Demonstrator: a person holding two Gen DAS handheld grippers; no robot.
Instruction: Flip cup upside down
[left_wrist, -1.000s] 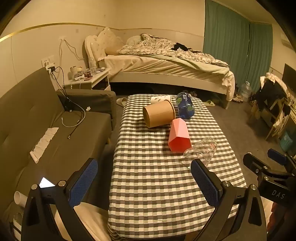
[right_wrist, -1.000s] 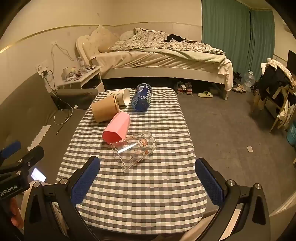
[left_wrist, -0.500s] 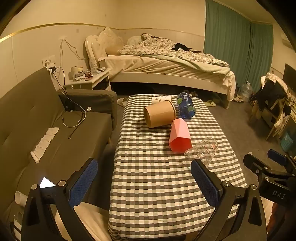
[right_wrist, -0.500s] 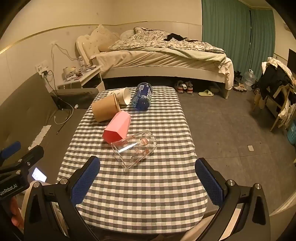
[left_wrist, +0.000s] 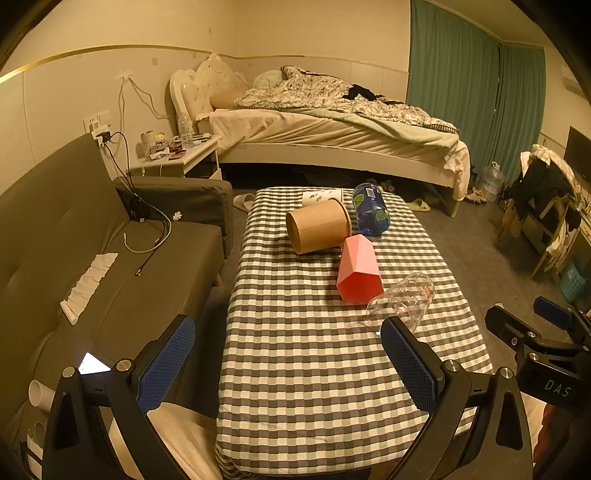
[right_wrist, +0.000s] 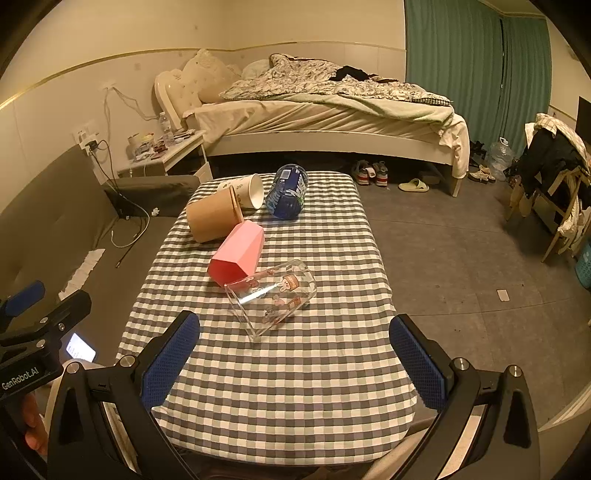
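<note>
Several cups lie on their sides on the checked table (right_wrist: 295, 369): a clear printed glass (right_wrist: 271, 297), a pink faceted cup (right_wrist: 238, 254), a brown paper cup (right_wrist: 212, 218), a white paper cup (right_wrist: 247, 190) and a blue cup (right_wrist: 288, 192). In the left wrist view the glass (left_wrist: 402, 297), pink cup (left_wrist: 358, 269), brown cup (left_wrist: 317, 230) and blue cup (left_wrist: 369, 210) show too. My right gripper (right_wrist: 295, 363) is open and empty, just short of the glass. My left gripper (left_wrist: 288, 363) is open and empty over the table's near end.
A grey sofa (left_wrist: 92, 258) with cables and tissue runs along the left. A bed (left_wrist: 332, 129) stands behind the table, a nightstand (left_wrist: 177, 155) beside it. A chair with clothes (left_wrist: 543, 199) is at the right. Shoes (right_wrist: 373, 173) lie on the floor.
Both grippers have crept slightly forward toward the table; the cups have not moved and the jaws stay open.
</note>
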